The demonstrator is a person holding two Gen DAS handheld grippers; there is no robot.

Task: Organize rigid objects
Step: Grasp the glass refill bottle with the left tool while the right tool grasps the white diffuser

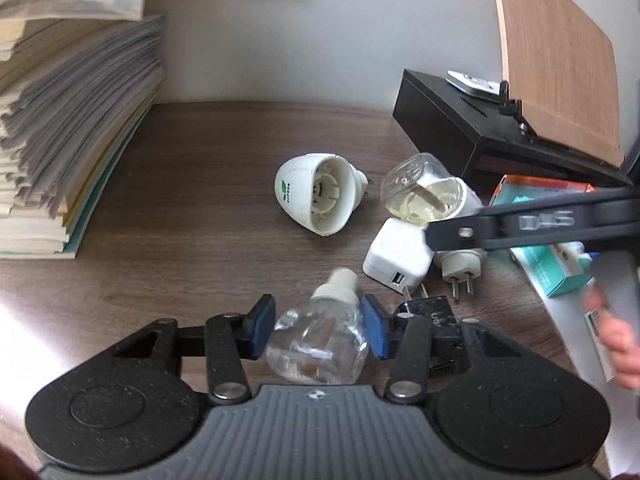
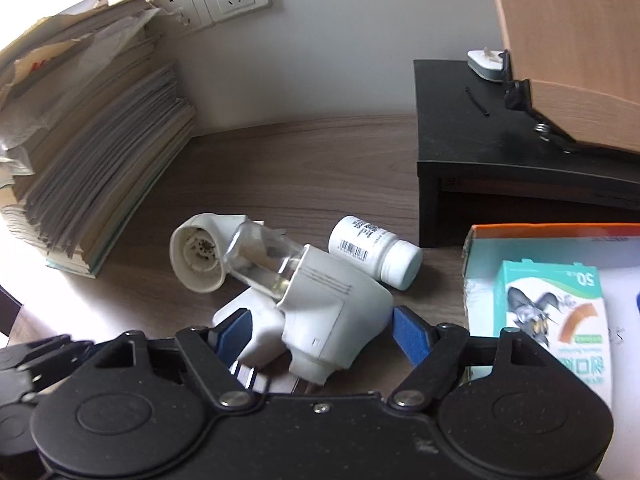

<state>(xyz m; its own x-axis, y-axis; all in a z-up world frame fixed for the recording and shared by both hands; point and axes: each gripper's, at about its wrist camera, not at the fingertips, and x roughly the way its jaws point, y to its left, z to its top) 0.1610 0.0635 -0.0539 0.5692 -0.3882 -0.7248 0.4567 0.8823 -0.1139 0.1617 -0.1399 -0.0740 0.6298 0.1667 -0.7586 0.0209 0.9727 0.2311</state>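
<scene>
In the left wrist view my left gripper (image 1: 319, 330) is shut on a clear refill bottle (image 1: 320, 352) with a white cap, both blue pads against its sides on the wooden desk (image 1: 200, 200). My right gripper (image 2: 322, 336) stands open around a white plug-in vaporizer (image 2: 340, 312) that carries a glass bottle; its pads are not pressing on it. A white USB charger (image 2: 260, 332) also lies between those jaws. From the left wrist view, one black finger (image 1: 520, 226) of the right gripper crosses above that vaporizer (image 1: 424, 196) and charger (image 1: 400, 256).
An empty white vaporizer shell (image 1: 312, 196) lies mid-desk and a white pill bottle (image 2: 376, 252) lies behind. A tall paper stack (image 1: 72, 120) fills the left; a black riser (image 2: 500, 152) and teal boxes (image 2: 552, 312) are on the right. A hand (image 1: 616, 344) shows there.
</scene>
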